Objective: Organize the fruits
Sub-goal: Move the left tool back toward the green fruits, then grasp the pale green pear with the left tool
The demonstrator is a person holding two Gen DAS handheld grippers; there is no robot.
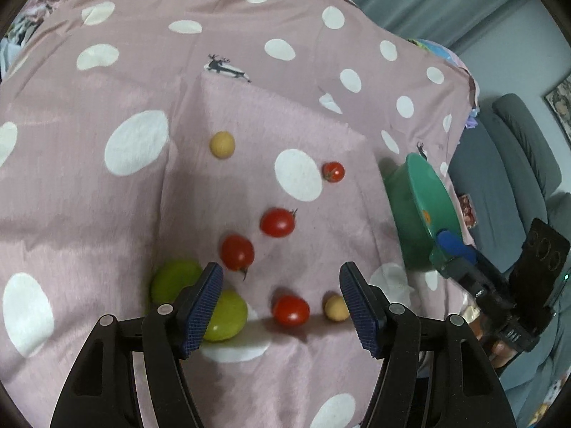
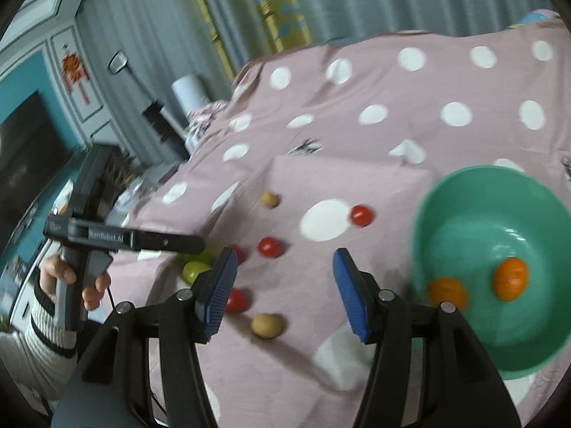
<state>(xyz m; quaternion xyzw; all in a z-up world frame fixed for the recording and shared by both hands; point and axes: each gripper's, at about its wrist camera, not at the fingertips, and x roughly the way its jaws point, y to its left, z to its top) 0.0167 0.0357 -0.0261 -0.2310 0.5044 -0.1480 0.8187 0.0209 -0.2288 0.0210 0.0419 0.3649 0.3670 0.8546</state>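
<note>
1. The left gripper (image 1: 280, 287) stands about half open with nothing between its jaws, poised over the near fruit.
2. The right gripper (image 2: 283, 285) is likewise parted and empty.
3. Nearest the left jaws lie a red tomato (image 1: 290, 310), a tan fruit (image 1: 335, 307) to its right and two green fruits (image 1: 226, 315) to its left.
4. The green bowl (image 2: 460, 214), on the right, holds two oranges (image 2: 509, 279).
5. Likely step: choosing the next fruit; next, lower and close around it.
6. The tomato lies slightly oblong, long axis running left to right.
</note>
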